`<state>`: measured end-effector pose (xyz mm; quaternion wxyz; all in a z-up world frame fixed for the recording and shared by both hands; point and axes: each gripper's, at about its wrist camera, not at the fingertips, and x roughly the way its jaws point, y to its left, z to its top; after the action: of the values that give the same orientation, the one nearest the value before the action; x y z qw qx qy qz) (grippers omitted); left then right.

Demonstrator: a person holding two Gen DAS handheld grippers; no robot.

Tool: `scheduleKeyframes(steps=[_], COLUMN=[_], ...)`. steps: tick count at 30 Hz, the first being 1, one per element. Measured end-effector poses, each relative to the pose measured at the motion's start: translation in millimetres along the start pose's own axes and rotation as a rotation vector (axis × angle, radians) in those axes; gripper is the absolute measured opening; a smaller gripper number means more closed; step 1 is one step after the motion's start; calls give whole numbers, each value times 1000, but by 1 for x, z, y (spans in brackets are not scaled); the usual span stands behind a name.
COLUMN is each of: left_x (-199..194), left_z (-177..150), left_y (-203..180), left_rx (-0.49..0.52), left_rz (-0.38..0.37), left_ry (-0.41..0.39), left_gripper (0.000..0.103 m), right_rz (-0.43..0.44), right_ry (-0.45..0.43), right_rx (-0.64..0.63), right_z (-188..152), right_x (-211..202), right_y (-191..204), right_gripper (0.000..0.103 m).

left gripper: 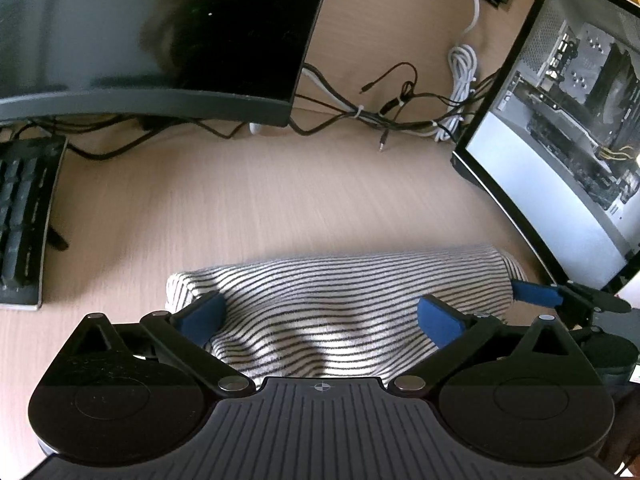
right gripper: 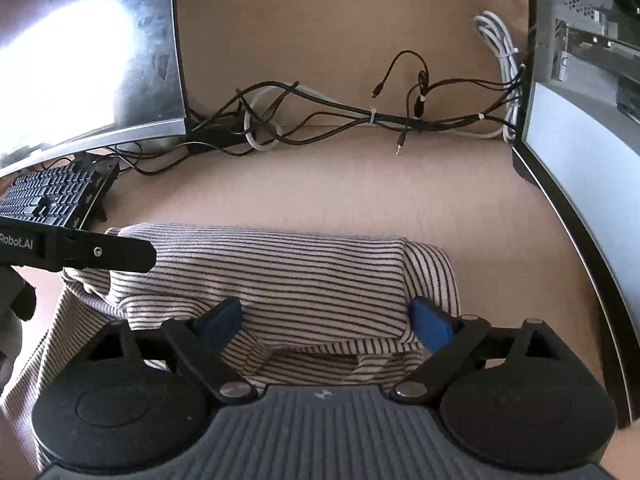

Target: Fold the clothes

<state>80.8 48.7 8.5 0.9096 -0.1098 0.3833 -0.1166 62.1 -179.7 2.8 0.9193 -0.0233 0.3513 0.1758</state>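
A white garment with thin black stripes [left gripper: 344, 304] lies folded into a thick bundle on the wooden desk [left gripper: 280, 200]; it also shows in the right wrist view [right gripper: 288, 280]. My left gripper [left gripper: 320, 320] is open, its blue pads apart over the near part of the bundle. My right gripper [right gripper: 326, 322] is open, its blue pads apart over the bundle's near right part. The right gripper's blue fingertip [left gripper: 536, 294] shows at the bundle's right end in the left wrist view. The left gripper's black arm [right gripper: 100, 254] crosses the bundle's left end in the right wrist view.
A dark monitor [left gripper: 160, 40] stands at the back left, with a black keyboard [left gripper: 24, 220] at the left. An open computer case [left gripper: 560, 140] stands at the right. Tangled black and white cables [left gripper: 400, 112] run along the back of the desk.
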Motion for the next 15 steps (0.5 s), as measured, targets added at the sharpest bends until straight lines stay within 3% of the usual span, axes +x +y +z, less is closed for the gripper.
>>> scheduleKeyframes(steps=[6, 9, 13, 15], left_x=[17, 18, -8, -26], left_z=[16, 22, 27, 26], left_y=[-2, 1, -6, -14], left_rx=[38, 7, -87, -84], left_rz=[26, 39, 34, 4], left_ry=[-8, -13, -40, -65], left_gripper=[103, 103, 103, 103], right_rz=[-11, -5, 8, 13], right_ry=[-14, -13, -16, -23], right_rx=[-56, -62, -72, -76], right_z=[11, 16, 13, 9], right_x=[20, 27, 27, 27], right_y=[1, -4, -7, -7], right_gripper=[100, 102, 103, 103])
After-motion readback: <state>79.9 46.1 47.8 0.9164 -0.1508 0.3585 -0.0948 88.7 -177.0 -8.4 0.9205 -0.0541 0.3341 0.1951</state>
